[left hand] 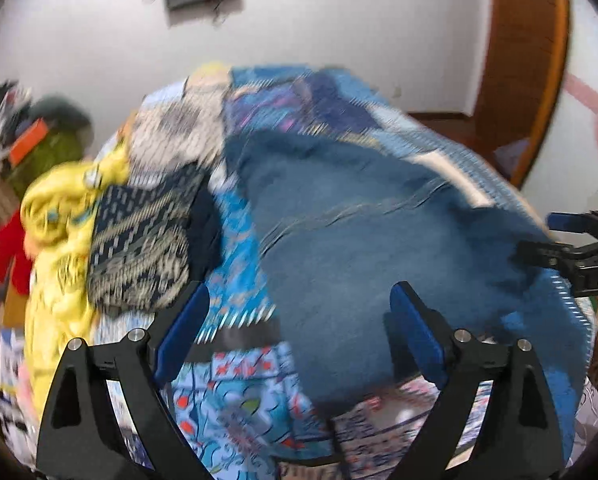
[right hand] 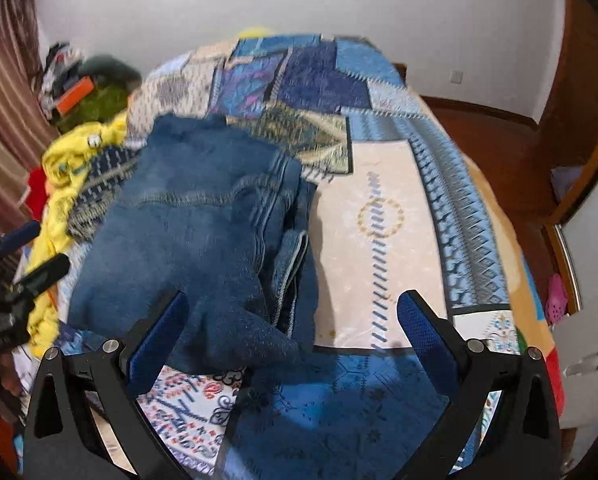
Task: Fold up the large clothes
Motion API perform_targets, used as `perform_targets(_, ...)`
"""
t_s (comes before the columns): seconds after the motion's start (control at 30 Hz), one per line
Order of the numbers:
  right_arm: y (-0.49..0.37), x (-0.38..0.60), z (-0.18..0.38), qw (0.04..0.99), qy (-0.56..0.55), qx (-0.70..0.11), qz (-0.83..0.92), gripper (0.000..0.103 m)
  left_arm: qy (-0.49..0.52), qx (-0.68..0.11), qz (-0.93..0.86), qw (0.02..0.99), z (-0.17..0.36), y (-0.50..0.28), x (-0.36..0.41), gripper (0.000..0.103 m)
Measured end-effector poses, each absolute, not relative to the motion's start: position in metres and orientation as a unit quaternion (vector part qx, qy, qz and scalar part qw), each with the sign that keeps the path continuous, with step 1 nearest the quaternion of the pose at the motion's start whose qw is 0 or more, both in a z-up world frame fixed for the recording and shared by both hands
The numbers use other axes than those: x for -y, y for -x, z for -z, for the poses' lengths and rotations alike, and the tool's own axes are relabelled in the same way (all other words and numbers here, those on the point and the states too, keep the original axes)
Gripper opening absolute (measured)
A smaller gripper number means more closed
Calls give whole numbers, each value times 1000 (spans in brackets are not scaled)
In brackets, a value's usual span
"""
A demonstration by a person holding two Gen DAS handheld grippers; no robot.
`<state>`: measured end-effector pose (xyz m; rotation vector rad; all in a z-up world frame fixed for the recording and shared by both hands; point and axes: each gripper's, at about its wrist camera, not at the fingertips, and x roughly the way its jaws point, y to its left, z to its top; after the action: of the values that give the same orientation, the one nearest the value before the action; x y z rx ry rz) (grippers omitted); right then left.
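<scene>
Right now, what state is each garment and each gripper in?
Jeans: folded into a bundle on the bedspread, held by neither gripper.
Yellow garment: crumpled, unfolded, in the pile beside the jeans.
Dark patterned garment: lying loose against the yellow one.
Left gripper: open, nothing between its pads.
Right gripper: open, above the jeans' near edge, not gripping.

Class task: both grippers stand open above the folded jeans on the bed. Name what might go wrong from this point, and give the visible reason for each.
1. The jeans are folded unevenly: inner layers stick out at their right edge, so the fold may slump or open when lifted.
2. The yellow garment and the patterned cloth lie close beside the jeans; the left gripper might snag them.
</scene>
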<state>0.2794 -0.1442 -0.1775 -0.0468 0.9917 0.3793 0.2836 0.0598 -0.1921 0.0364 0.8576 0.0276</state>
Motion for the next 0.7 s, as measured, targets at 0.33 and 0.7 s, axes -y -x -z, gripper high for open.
perform_targets(0.33, -288, 179, 216, 852, 26, -490, -181, 103, 32, -431, -2, 902, 226, -270, -78, 96)
perform_targets(0.7, -298, 153, 172, 865, 104, -454, -190, 103, -22, -410, -11, 912, 183, -306, -95, 95)
